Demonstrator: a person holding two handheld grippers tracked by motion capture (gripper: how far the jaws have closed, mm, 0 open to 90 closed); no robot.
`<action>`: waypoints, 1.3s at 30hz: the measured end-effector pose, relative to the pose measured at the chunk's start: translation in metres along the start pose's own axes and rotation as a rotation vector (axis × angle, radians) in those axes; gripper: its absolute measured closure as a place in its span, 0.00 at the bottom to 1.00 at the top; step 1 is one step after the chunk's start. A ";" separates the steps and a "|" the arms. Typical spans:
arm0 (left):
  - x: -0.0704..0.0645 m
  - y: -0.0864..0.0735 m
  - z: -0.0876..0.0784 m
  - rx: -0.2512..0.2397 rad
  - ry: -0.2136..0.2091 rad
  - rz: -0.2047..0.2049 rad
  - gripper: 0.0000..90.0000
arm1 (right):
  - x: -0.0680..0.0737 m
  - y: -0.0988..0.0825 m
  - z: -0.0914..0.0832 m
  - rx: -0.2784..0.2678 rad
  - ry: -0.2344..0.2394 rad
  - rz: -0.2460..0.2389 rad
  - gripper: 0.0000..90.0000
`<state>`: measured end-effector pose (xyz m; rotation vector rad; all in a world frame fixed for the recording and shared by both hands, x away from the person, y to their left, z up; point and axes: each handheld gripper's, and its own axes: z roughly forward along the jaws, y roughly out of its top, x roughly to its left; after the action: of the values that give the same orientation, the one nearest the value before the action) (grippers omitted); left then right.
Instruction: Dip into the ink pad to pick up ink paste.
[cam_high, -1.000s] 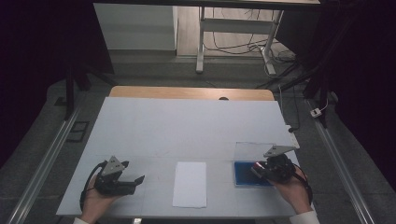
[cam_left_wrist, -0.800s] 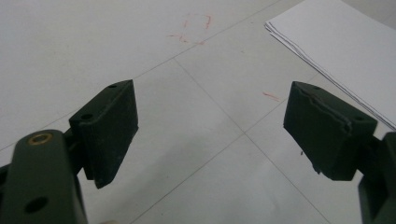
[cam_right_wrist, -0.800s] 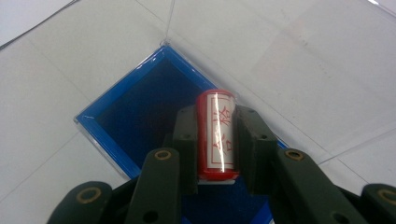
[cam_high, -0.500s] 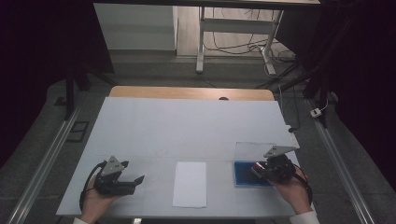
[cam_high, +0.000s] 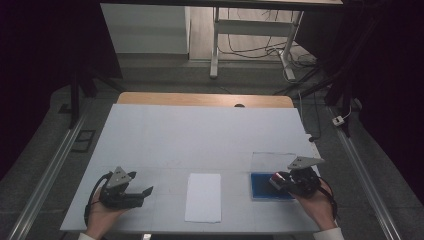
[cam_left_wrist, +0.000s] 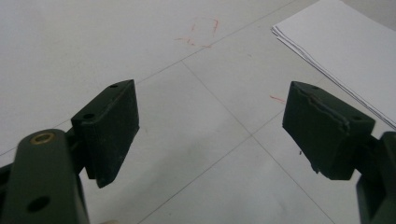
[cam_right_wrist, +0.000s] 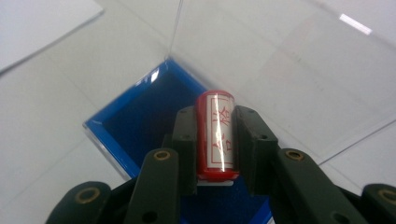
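Note:
A small red cylinder stamp (cam_right_wrist: 215, 135) with a white label and red characters is clamped between the jaws of my right gripper (cam_right_wrist: 215, 140), which is shut on it. It hangs over a blue ink pad (cam_right_wrist: 140, 116) in a case with a clear lid (cam_right_wrist: 289, 60) standing open. In the high view the right gripper (cam_high: 281, 182) is at the table's front right over the blue pad (cam_high: 262, 186). My left gripper (cam_high: 142, 192) rests at the front left, jaws wide open and holding nothing (cam_left_wrist: 210, 135). A white paper stack (cam_high: 203, 197) lies between the two grippers.
The white tabletop (cam_high: 200, 135) has faint grid lines and small red marks (cam_left_wrist: 201, 30). The paper stack's corner (cam_left_wrist: 345, 51) lies just right of the left gripper. Beyond the table's far wooden edge (cam_high: 200, 99) are a floor, a desk frame and cables.

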<state>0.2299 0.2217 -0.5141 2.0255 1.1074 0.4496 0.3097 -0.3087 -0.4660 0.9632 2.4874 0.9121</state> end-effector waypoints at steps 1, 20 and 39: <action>0.000 0.000 0.000 0.000 -0.002 0.000 0.21 | 0.000 0.001 -0.003 -0.012 0.000 0.003 0.78; -0.001 0.000 0.002 0.011 -0.013 0.004 0.20 | 0.005 0.010 -0.021 -0.115 0.012 -0.008 0.78; 0.000 -0.001 0.002 0.016 -0.016 0.004 0.20 | 0.017 0.021 -0.029 -0.226 0.079 -0.030 0.78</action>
<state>0.2308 0.2209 -0.5160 2.0422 1.1012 0.4269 0.2940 -0.2979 -0.4315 0.8274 2.3899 1.2119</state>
